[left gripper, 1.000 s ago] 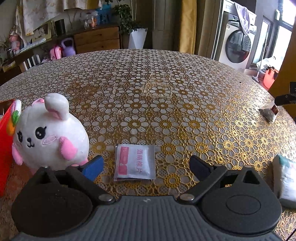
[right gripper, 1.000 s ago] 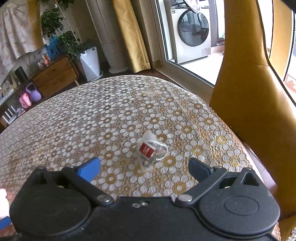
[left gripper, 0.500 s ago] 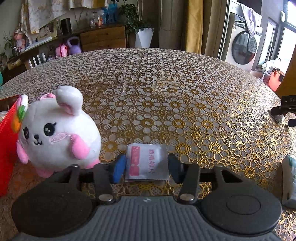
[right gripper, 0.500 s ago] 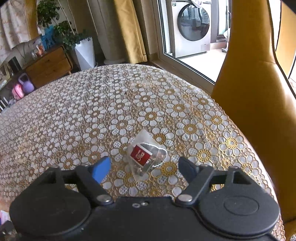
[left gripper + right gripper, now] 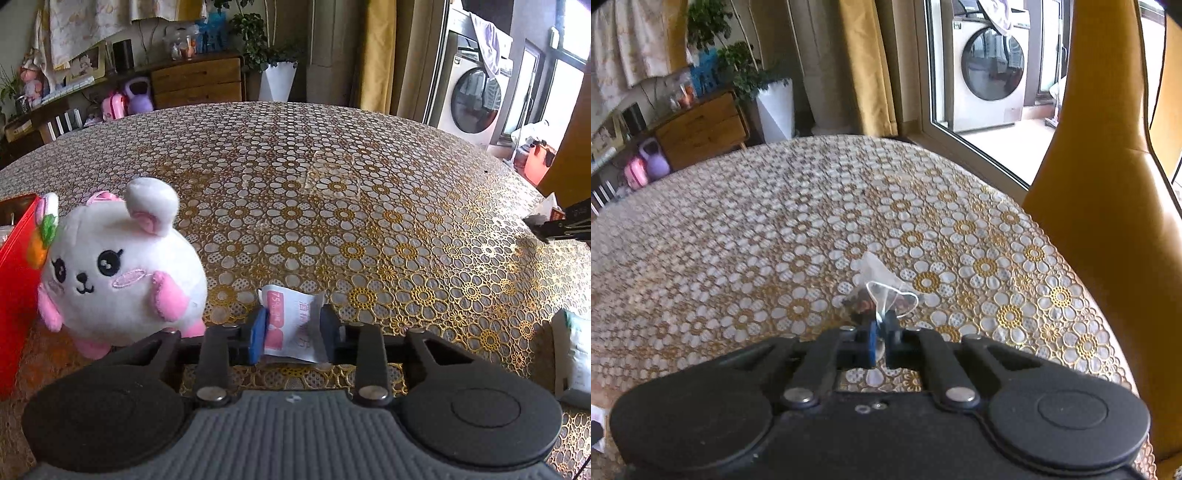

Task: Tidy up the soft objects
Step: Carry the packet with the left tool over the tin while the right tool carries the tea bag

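The white wipe sachet [image 5: 291, 321] sits just right of the plush bunny [image 5: 114, 266], buckled between the left gripper [image 5: 291, 332] pads, which have just been closing and now pinch it. Well to the bunny's right, the right gripper [image 5: 881, 328] has clamped fully onto the clear tea bag [image 5: 882, 291]. Both are thin and slippery; a lift could let either slide free, or nudge the bunny. A second ago both jaws stood wide, the sachet flat.
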`<control>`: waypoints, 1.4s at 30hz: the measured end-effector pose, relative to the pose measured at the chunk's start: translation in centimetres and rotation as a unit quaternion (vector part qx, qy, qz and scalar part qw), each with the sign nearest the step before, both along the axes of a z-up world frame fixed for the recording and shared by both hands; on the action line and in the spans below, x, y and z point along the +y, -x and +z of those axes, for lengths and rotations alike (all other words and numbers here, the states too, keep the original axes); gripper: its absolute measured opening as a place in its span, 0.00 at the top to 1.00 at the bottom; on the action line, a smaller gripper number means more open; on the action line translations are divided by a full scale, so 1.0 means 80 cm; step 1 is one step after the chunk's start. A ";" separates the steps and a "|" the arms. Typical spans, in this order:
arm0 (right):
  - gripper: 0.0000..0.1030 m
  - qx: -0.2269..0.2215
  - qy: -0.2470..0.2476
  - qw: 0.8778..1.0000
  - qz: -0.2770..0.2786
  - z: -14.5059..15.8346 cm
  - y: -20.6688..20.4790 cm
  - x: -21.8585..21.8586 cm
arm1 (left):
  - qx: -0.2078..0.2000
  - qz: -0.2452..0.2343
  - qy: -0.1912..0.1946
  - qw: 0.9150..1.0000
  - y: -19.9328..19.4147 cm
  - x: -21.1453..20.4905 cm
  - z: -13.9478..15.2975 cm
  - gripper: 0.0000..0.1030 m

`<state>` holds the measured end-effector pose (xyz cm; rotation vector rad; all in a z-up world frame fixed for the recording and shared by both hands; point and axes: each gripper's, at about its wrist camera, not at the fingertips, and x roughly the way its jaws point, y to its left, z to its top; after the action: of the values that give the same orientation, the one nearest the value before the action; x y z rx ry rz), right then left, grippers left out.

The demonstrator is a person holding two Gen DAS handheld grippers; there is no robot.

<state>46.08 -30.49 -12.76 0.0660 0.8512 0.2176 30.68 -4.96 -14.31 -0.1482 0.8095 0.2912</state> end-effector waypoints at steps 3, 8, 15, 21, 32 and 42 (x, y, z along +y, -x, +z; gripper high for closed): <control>0.97 -0.009 -0.016 1.000 0.005 0.010 0.013 -0.004 | 0.002 -0.002 0.009 1.000 0.001 0.004 0.001 0.74; 0.97 -0.012 -0.043 0.999 0.028 0.024 0.046 -0.005 | -0.003 -0.008 0.021 1.000 0.011 0.008 0.009 0.74; 0.97 -0.013 -0.075 0.995 0.069 0.048 0.103 0.010 | -0.013 -0.020 0.044 0.999 0.033 0.011 0.034 0.74; 0.97 -0.020 -0.091 0.991 0.096 0.072 0.152 0.028 | -0.022 -0.033 0.055 0.998 0.055 0.017 0.058 0.74; 0.97 -0.033 -0.106 0.985 0.135 0.120 0.235 0.068 | -0.049 -0.038 0.077 0.995 0.105 0.046 0.109 0.74; 0.97 -0.052 -0.104 0.976 0.182 0.170 0.298 0.128 | -0.075 -0.040 0.077 0.993 0.154 0.093 0.161 0.74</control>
<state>22.26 -20.23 0.80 0.0939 0.7296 0.6489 18.33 2.47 -1.46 -0.2783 0.6874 0.1406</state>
